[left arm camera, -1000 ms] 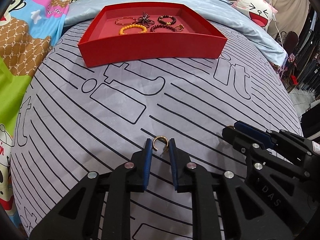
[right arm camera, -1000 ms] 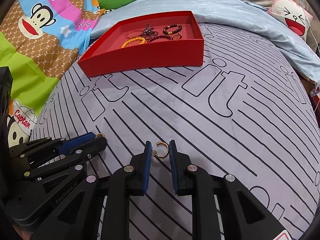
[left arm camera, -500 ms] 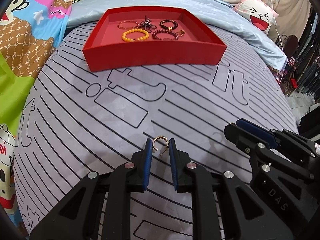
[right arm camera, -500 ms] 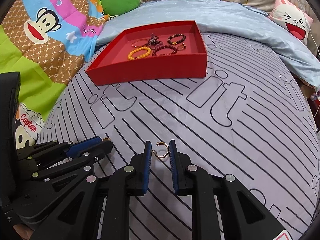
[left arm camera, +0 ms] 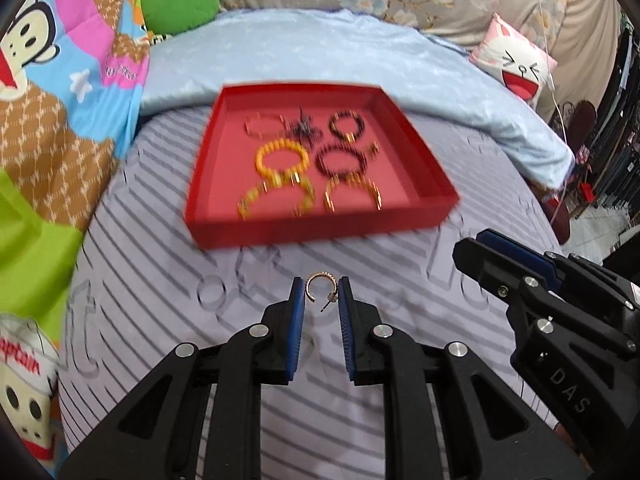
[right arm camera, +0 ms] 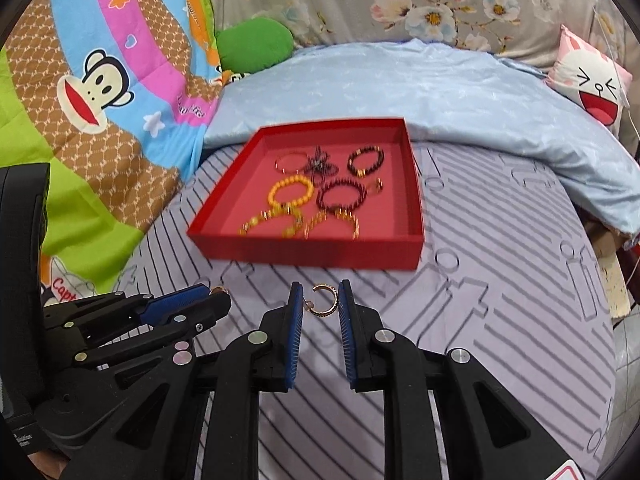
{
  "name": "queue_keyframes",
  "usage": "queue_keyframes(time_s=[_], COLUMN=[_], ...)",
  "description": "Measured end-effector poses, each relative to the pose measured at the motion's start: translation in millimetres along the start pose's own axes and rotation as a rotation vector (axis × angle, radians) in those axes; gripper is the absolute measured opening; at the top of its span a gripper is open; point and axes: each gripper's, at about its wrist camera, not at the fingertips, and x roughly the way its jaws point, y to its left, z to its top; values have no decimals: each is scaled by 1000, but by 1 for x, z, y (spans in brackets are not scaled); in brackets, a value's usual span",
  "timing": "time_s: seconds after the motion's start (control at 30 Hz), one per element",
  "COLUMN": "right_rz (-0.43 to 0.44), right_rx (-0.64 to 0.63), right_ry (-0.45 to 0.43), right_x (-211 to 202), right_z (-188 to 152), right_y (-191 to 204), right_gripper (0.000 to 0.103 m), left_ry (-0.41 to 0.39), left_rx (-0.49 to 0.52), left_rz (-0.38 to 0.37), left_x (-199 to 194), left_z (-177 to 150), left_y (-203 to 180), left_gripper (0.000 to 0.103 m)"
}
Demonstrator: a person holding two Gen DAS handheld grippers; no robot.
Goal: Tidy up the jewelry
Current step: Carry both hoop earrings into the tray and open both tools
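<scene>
**Both grippers clamped on small gold hoops, near side of the tray**

Mostly the tray's contents are smeared by blur: in the red tray [left arm camera: 316, 222] bead bracelets and gold bangles show only as soft rings, and a dark spiky piece at its far side cannot be identified. The striped grey sheet [left arm camera: 168, 292] is smeared too. At the right edge of the left wrist view, the right gripper's tips are seen side-on, so its hold is hidden there.

The left gripper [left arm camera: 322, 294] grips an open gold hoop earring [left arm camera: 320, 286] between its blue pads, post hanging below. The right gripper [right arm camera: 320, 300] likewise pinches a second gold hoop [right arm camera: 326, 300] at its tips. Both hoops sit on the near side of the tray, outside it.
</scene>
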Motion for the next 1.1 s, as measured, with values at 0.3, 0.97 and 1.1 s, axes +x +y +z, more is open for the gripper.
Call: queue_keyframes(time_s=[0.3, 0.97, 1.1], right_rz=[-10, -18, -22], right_rx=[-1, 13, 17], right_ry=[-29, 60, 64], right_x=[43, 159, 164], right_z=[64, 112, 110], right_y=[-7, -25, -25], right_gripper=[17, 17, 19], left_ry=[-62, 32, 46], left_rx=[5, -44, -49], left_rz=[33, 55, 61], left_x=[31, 143, 150], left_z=[73, 132, 131], left_y=[14, 40, 42], left_gripper=[17, 17, 19])
